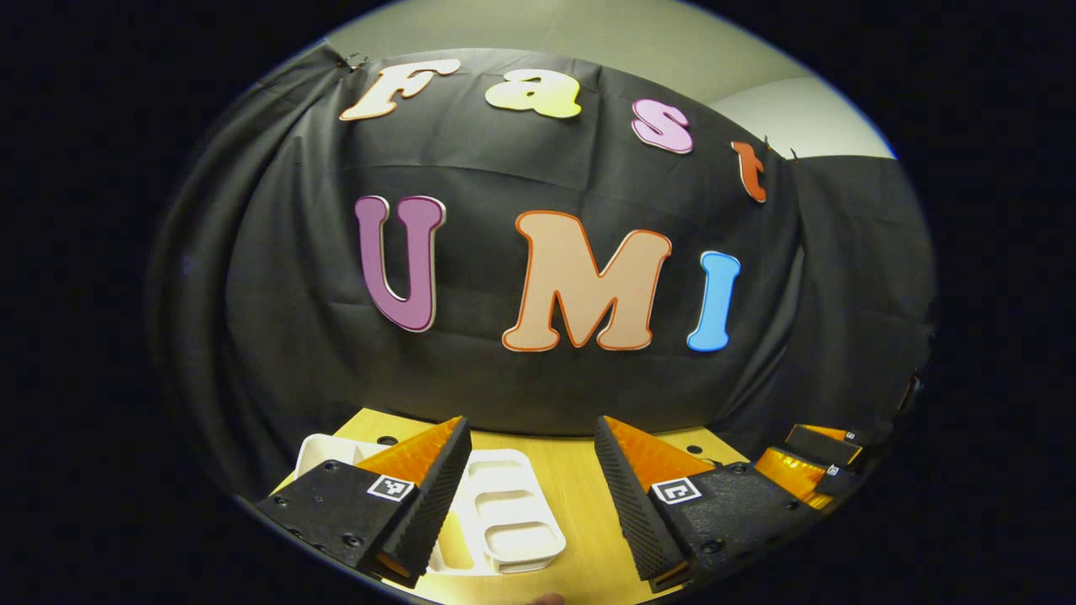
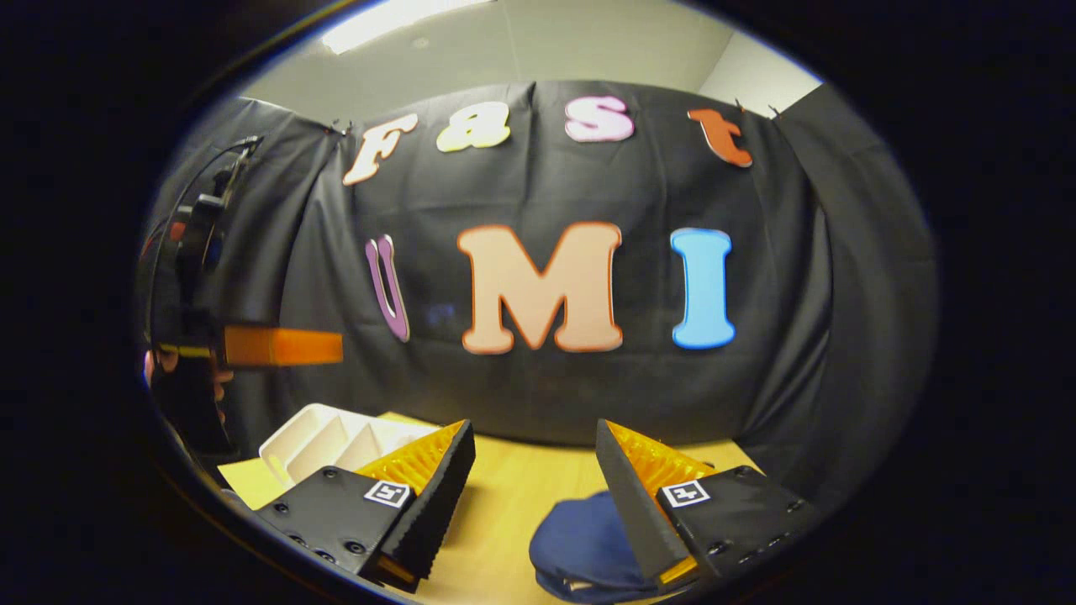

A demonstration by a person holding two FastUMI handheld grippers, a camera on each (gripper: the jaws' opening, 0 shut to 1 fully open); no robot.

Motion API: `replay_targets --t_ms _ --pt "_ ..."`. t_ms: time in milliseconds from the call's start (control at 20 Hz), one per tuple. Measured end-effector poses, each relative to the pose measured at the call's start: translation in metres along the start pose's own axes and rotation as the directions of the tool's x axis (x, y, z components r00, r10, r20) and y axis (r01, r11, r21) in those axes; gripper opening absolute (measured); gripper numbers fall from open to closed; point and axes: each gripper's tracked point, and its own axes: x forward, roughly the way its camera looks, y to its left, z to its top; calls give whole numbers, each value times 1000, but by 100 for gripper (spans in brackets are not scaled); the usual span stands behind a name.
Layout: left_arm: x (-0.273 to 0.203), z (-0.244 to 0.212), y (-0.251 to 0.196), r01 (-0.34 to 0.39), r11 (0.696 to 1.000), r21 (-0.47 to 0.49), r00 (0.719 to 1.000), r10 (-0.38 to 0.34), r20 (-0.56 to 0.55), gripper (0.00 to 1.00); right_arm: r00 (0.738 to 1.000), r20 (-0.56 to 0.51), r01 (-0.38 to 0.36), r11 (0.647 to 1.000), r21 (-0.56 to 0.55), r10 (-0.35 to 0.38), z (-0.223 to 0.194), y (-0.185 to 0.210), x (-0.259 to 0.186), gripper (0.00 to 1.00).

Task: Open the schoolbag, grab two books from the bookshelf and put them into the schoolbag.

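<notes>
Wooden table (image 1: pixel 572 479) carries a white bookshelf (image 1: pixel 504 512) and blue schoolbag (image 2: pixel 588 538); left gripper (image 1: pixel 531 445) and right gripper (image 2: pixel 535 445) both gape wide, holding nothing.

The table (image 1: pixel 580 470) is pale yellowish wood with a faint grain — a few small dark holes dot its far edge. The bookshelf (image 1: pixel 513 512) lying on it is plain white, compartments and all. The schoolbag (image 2: pixel 588 546) is dark navy blue, unpatterned. Behind everything hangs a black cloth wall (image 2: pixel 538 395) — above it, an off-white room wall (image 2: pixel 546 42).
</notes>
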Motion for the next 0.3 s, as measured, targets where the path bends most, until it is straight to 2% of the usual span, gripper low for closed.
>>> replay_targets --t_ms 100,150,200,300 --pt "-8 6 6 -20 999 -40 999 21 33 86 998 68 -6 1000 25 4 23 6 1 91" --pt "-12 6 13 -33 998 -45 999 35 38 82 996 85 -7 999 37 4 28 8 -1 91" --pt "-20 8 25 -54 998 -40 997 56 49 87 996 92 -9 999 44 5 29 11 -2 92" --pt "-32 13 43 -93 995 -20 994 94 57 86 996 86 -2 999 36 -1 25 12 -5 92"
